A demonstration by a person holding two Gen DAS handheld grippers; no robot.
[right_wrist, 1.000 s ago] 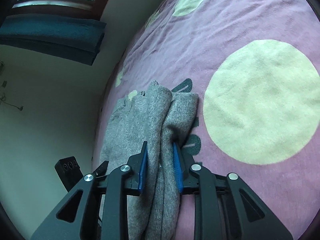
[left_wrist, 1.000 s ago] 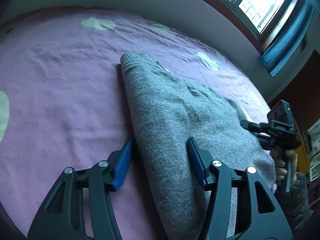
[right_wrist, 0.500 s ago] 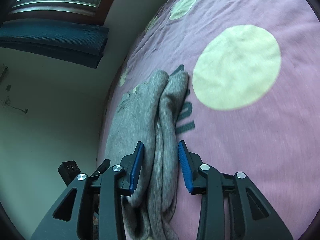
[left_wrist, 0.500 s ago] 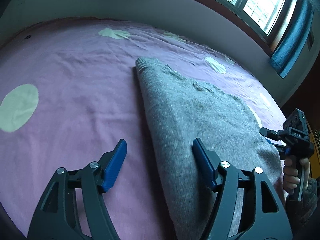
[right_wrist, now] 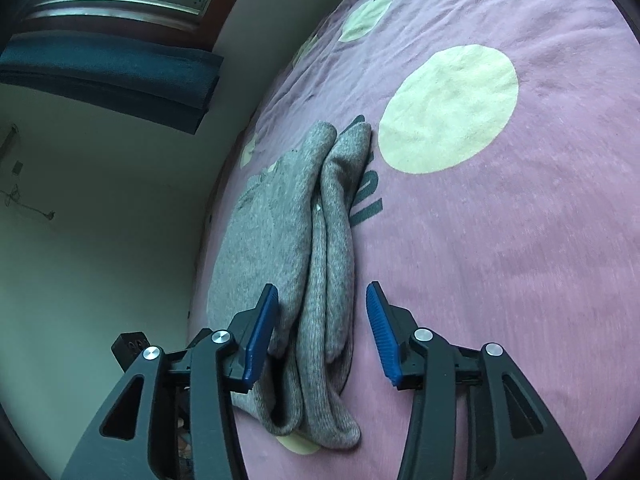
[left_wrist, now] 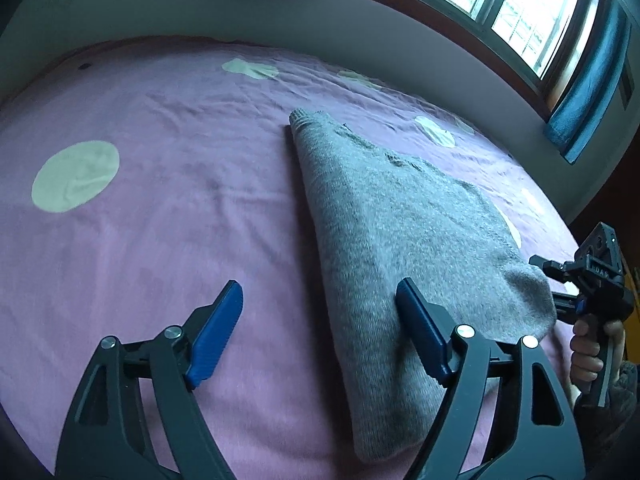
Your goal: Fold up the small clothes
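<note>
Your left tool (left_wrist: pixel 320 320) has its two blue pads wide apart and holds nothing. Its right pad (left_wrist: pixel 424 336) lies against the near part of the grey sweater (left_wrist: pixel 400 232), and its left pad is over the bare pink bed cover (left_wrist: pixel 160 208), apart from the cloth.

Your right tool (right_wrist: pixel 322 332) is also spread open and grips nothing. The folded edges of the grey sweater (right_wrist: pixel 304 240) pass between its two pads. The left pad (right_wrist: pixel 260 336) is touching the knit or just beside it; the right pad is a little apart from it, above the bed cover (right_wrist: pixel 500 260).

The sweater is folded into a long narrow shape and lies flat on the bed. In the left wrist view it runs from the near right to the far middle, with a ribbed end at the far side. In the right wrist view you see several layers stacked along the near edge, and the thick folds end close to the near rim of the bed.

The bed cover has pale round dots (right_wrist: pixel 448 108), and dark printed letters show partly from under the sweater. In the left wrist view your right hand (left_wrist: pixel 596 344) holds the other tool (left_wrist: pixel 592 284) at the far right, just beside the sweater's corner. A window (left_wrist: pixel 520 12) with blue curtains (left_wrist: pixel 588 80) is behind the bed.
</note>
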